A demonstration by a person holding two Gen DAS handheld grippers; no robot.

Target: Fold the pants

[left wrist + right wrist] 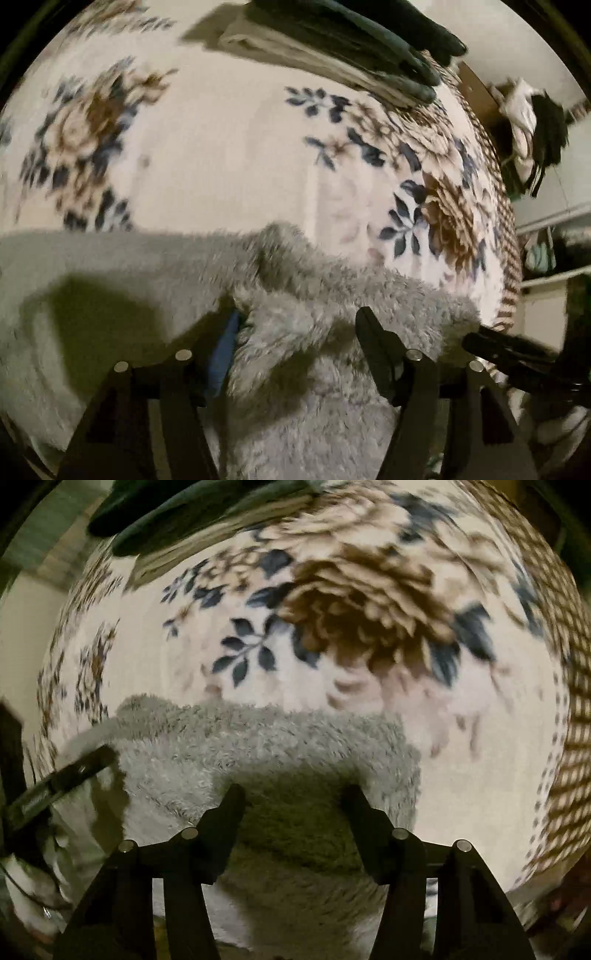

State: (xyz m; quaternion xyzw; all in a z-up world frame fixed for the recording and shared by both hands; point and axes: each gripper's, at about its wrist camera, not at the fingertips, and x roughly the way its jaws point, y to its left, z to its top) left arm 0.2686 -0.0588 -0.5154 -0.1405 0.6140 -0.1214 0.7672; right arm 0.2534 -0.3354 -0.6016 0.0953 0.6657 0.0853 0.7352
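The grey fleece pants point(303, 332) lie on a floral blanket point(221, 155), filling the 6 o'clock half of both wrist views. The left gripper point(299, 317) stands with its jaws spread wide around a raised hump of fleece; whether the fingers pinch any of it cannot be told. The right gripper point(293, 794) is likewise spread wide over the pile, apparently grasping nothing, its shadow falling between the fingers. To fold well, each gripper should probably close on a full layer at the fabric's edge rather than on loose fluff, and both should lift evenly so the thick pile does not bunch. The pants' far edge runs across from 9 to 3 o'clock, with bare blanket beyond it toward 12 o'clock. That room ends at a stack of folded clothes point(332, 48) near 12 o'clock, and the blanket's checked border point(565, 701) curves at 3 o'clock.
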